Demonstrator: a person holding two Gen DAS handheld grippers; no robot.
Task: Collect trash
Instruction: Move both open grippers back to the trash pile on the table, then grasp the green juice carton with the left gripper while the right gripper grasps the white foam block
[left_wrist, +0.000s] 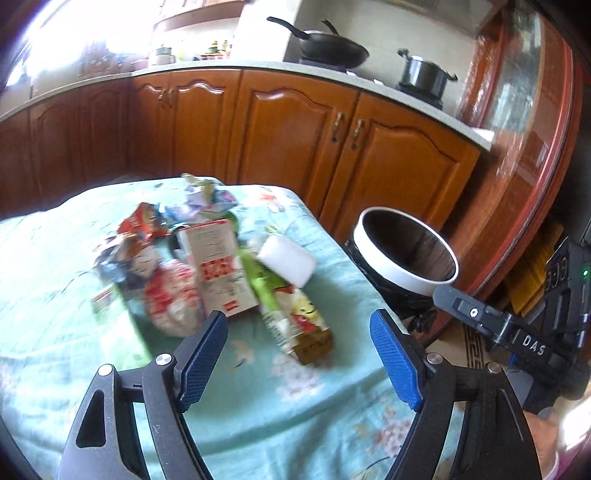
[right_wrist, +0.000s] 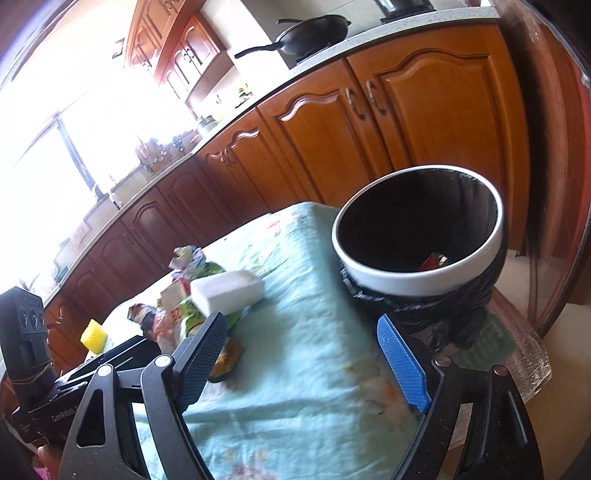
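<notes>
Left gripper (left_wrist: 297, 332) wide, nothing between the pads, hanging over the cloth (left_wrist: 55, 258) and aimed down at the trash pile (left_wrist: 207, 266)

Nearest to it, just ahead and a shade right of centre: a green carton (left_wrist: 291, 317), lying flat, long axis running from near-right to far-left, near end between the line of the two pads. Ahead and left of centre: a white-and-red box (left_wrist: 219, 269), long axis almost straight away from the gripper. Beyond the carton, resting on it: a white block (left_wrist: 288, 264). Further left and behind: crumpled wrappers (left_wrist: 144, 225)

Right gripper (right_wrist: 303, 338) wide too, empty, with the bin (right_wrist: 417, 277) just ahead and to its right, beside the cloth edge; something red (right_wrist: 430, 262) already at the bottom. Pile well off to its left and ahead, so left hand judged the nearer for the next pick

Judged best target: the carton. Long axis skewed to the pad line, so a roll of the wrist probably needed to close across its short side. From the left gripper, bin (left_wrist: 406, 273) ahead and to the right, past the cloth edge
</notes>
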